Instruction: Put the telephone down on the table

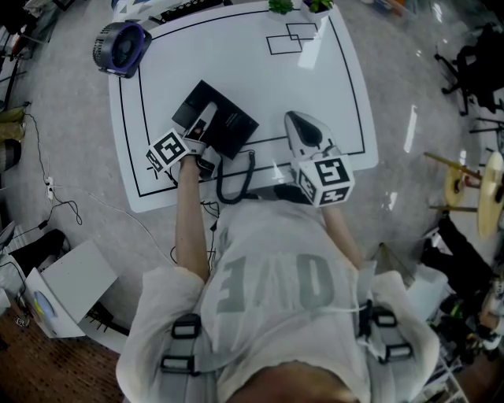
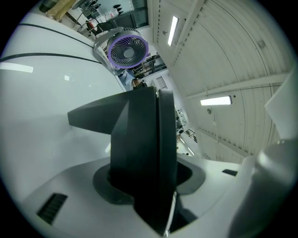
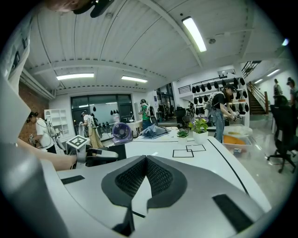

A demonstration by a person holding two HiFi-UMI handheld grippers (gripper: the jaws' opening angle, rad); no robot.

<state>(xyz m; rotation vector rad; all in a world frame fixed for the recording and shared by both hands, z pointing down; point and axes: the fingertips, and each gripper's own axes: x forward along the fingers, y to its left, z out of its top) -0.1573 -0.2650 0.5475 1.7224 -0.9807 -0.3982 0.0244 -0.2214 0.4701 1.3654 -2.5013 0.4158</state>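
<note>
A flat black telephone (image 1: 228,122) is at the near left of the white table (image 1: 315,79), and its curly cord (image 1: 233,187) hangs over the front edge. My left gripper (image 1: 203,124) reaches in from the near side and is shut on the telephone's edge. In the left gripper view the telephone (image 2: 144,148) fills the gap between the jaws edge-on. Whether it rests on the table I cannot tell. My right gripper (image 1: 298,120) hovers over the table to the right of the telephone. In the right gripper view its jaws (image 3: 145,160) meet with nothing between them.
A purple fan (image 1: 122,47) stands at the table's far left corner. Small potted plants (image 1: 299,6) sit at the far edge beside two outlined squares (image 1: 291,38). Black lines frame the tabletop. People stand and work in the room beyond the table.
</note>
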